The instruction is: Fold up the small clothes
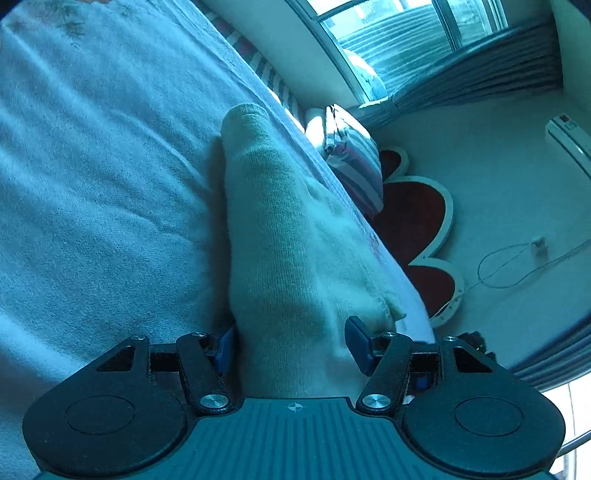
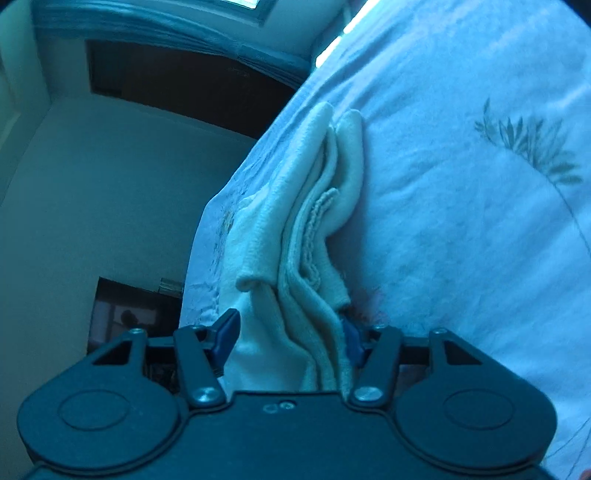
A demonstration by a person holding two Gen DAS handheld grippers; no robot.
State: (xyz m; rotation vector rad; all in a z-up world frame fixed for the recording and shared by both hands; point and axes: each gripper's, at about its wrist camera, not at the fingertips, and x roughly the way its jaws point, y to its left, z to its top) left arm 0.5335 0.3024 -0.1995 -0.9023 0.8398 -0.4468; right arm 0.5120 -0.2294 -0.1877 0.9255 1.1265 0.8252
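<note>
The left gripper [image 1: 291, 349] and right gripper [image 2: 290, 338] each had fingers spread around the folded cream knit garment [image 1: 280, 229] near the bed's [image 1: 92, 166] edge.

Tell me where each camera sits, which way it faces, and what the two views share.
Left wrist: on the left claw, looking along its fingers over the cream garment on the bed, toward the window; only claw hardware shows.
Right wrist: on the right claw, looking along the folded cream garment toward a dark doorway; only claw hardware shows.
Shared: the same garment and bed, each claw's fingers straddling the cloth.
</note>
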